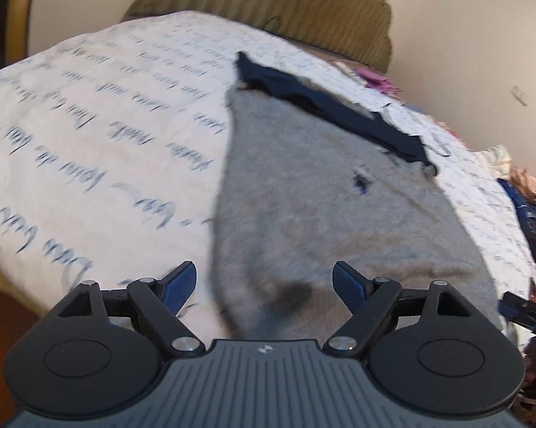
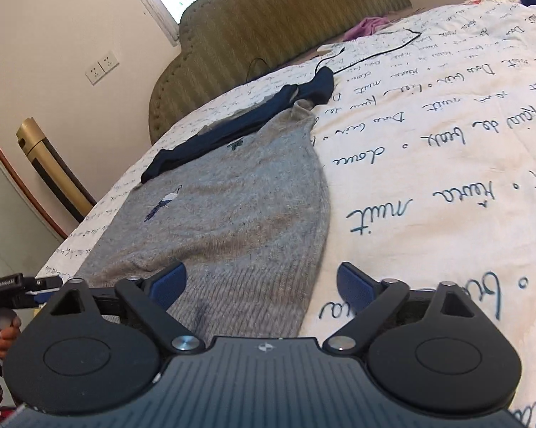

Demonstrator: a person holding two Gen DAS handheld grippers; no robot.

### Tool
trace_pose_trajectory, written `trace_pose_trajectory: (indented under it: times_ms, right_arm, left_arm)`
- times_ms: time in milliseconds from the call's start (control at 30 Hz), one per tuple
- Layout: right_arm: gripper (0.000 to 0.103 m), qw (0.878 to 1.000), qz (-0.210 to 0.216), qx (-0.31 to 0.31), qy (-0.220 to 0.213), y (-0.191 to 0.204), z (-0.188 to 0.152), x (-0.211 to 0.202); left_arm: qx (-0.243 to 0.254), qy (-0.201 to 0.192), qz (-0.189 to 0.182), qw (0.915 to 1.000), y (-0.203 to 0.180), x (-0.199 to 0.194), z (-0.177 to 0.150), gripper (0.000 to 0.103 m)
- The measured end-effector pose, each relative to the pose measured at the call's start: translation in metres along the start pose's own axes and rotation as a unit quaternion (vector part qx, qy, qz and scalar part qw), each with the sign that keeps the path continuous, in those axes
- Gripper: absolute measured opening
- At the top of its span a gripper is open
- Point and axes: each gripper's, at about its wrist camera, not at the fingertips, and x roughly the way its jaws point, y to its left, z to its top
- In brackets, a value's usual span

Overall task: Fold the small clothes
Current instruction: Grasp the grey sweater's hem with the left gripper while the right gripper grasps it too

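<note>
Grey sweater point(image 2: 232, 192) lies flat on the bed's printed sheet point(image 2: 428, 164), navy band point(image 2: 232, 128) along its far edge. Left gripper point(image 1: 264, 278) and right gripper point(image 2: 262, 283) hover wide and empty over its near hem corners; bare sheet spreads either side.

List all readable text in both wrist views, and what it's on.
"nuit": handwriting-style print on the white bedsheet, clearest in the right wrist view; "de" also reads, the rest is uncertain.
Same print in the left wrist view: too blurred to read.
White lettering on the left claw's black body, right wrist view: too small to read.
Grey sweater: blue-and-white embroidered motif, no words.
</note>
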Motion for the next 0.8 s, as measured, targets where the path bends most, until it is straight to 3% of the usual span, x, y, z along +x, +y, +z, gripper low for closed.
trace_pose_trajectory:
  times_ms: [67, 133, 300, 367, 433, 533, 567, 600, 667, 800]
  right_arm:
    - [0.086, 1.000, 0.005, 0.012, 0.000, -0.005, -0.001, -0.002]
    - [0.077, 1.000, 0.014, 0.023, 0.003, -0.007, -0.001, -0.003]
    - [0.066, 0.996, 0.072, 0.035, 0.028, 0.001, -0.009, 0.004]
    - [0.054, 0.994, 0.088, 0.056, 0.028, 0.002, -0.012, 0.011]
    - [0.031, 0.991, 0.095, 0.089, 0.028, -0.002, -0.011, 0.021]
    - [0.015, 0.988, 0.096, 0.122, 0.024, -0.007, -0.010, 0.034]
    - [0.015, 0.987, 0.094, 0.128, 0.022, -0.008, -0.010, 0.036]
    - [0.014, 0.987, 0.093, 0.130, 0.018, -0.007, -0.010, 0.037]
    - [0.013, 0.989, 0.090, 0.120, 0.009, -0.003, -0.011, 0.033]
    - [0.013, 0.992, 0.094, 0.087, -0.004, 0.004, -0.009, 0.018]
  left_arm:
    - [-0.013, 0.004, 0.000, 0.9999, 0.008, -0.001, -0.004, 0.084]
    - [-0.026, 0.010, -0.026, 0.9993, 0.011, -0.003, -0.008, 0.084]
    - [-0.028, 0.029, -0.102, 0.9939, 0.001, 0.002, -0.018, 0.090]
    - [-0.054, 0.022, -0.123, 0.9908, -0.002, 0.009, -0.021, 0.093]
    - [-0.076, 0.013, -0.139, 0.9872, -0.007, 0.016, -0.022, 0.094]
    - [-0.105, 0.005, -0.162, 0.9813, -0.011, 0.026, -0.020, 0.093]
    - [-0.112, 0.001, -0.163, 0.9803, -0.012, 0.027, -0.021, 0.079]
    - [-0.114, 0.001, -0.163, 0.9800, -0.013, 0.029, -0.021, 0.043]
    - [-0.116, 0.019, -0.163, 0.9796, -0.013, 0.034, -0.022, 0.015]
    - [-0.086, 0.010, -0.144, 0.9858, -0.018, 0.031, -0.024, 0.013]
